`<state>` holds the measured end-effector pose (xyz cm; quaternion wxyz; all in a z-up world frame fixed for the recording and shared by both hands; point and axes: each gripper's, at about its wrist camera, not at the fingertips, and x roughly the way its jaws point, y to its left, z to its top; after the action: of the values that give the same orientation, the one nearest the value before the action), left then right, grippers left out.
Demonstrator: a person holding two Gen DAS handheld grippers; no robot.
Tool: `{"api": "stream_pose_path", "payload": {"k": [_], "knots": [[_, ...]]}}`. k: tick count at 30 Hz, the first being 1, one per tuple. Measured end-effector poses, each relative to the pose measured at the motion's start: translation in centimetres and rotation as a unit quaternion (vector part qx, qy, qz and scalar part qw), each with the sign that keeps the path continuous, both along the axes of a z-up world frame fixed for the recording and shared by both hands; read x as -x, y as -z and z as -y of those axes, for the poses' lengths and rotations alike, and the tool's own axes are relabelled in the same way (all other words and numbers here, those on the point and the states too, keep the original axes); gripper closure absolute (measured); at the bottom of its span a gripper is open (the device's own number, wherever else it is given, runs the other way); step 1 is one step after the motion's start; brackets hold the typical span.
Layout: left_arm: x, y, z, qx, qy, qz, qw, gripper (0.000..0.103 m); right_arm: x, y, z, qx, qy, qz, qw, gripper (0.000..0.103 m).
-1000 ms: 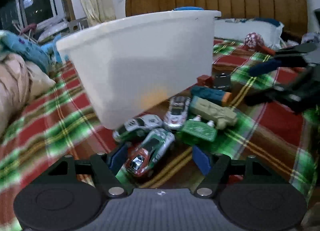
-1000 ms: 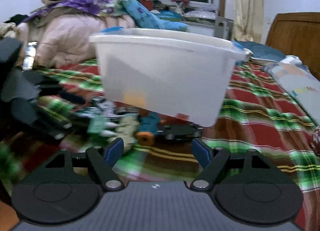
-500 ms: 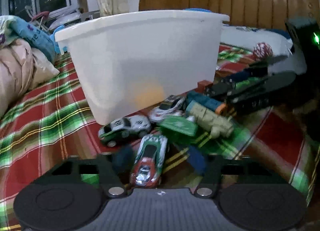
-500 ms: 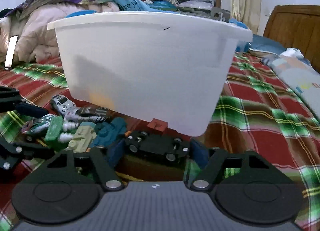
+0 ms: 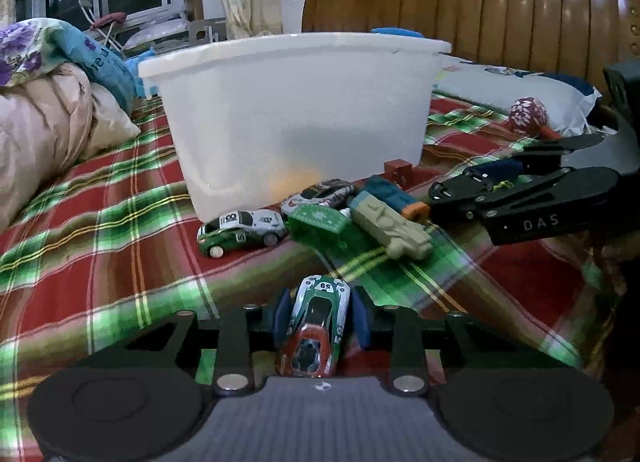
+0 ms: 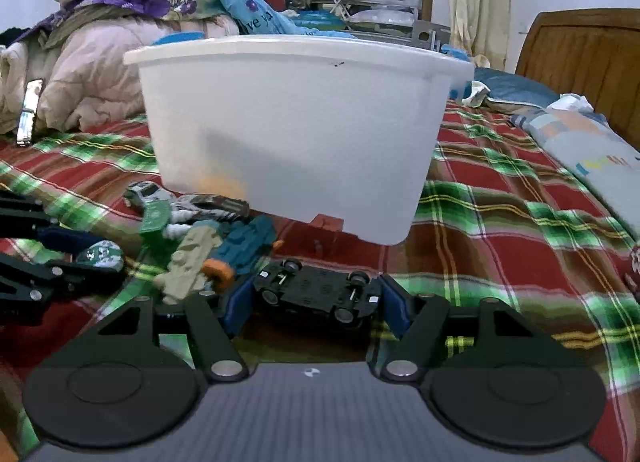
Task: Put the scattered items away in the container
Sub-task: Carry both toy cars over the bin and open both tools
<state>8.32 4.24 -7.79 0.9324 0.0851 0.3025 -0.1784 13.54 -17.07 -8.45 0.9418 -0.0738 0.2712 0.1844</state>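
my left gripper [image 5: 318,316] sits low over the plaid blanket [image 5: 100,246], its blue pads pressed to both flanks of a green, white and red race car [image 5: 314,332] numbered 59, nose pointing away from me. beyond it, on the blanket, a green and white car [image 5: 242,231] lies at the foot of the white tub [image 5: 296,118], with a silver car [image 5: 320,195], a green block [image 5: 320,224], a tan toy [image 5: 392,228] and a teal toy [image 5: 394,194] heaped just beside it. a small red block [image 5: 398,170] rests against the tub's base. further right, my right gripper [image 6: 314,298] stands at middling width, both pads touching the ends of a black car [image 6: 316,291] that lies upside down, wheels up, crosswise between them. the tub rises right behind it; something orange glows faintly through its wall.
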Motion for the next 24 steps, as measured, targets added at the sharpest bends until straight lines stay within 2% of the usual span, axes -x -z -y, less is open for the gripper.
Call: {"api": "stream_pose_path", "payload": {"k": [6,12,19,24], "knots": [[1.7,-2.1,-0.7,0.017,-0.010,0.017,0.9997,0.069,2.5,-0.6,-1.0,-0.027,-0.004,0.007,1.000,0.035],[2.1,-3.6,-1.4,0.032,-0.018,0.027,0.9990,0.069,4.5,-2.2,-1.7,-0.033,-0.001,0.040,0.999,0.034],[1.9,-5.6,-2.0,0.024,-0.015,0.038,0.9989,0.069,4.6,-3.1,-1.3,-0.048,0.010,0.044,0.998,0.034],[0.8,-8.4,-1.6,0.022,-0.011,0.056,0.9981,0.069,3.8,-3.9,-0.5,-0.060,0.017,0.038,0.997,0.034]]}}
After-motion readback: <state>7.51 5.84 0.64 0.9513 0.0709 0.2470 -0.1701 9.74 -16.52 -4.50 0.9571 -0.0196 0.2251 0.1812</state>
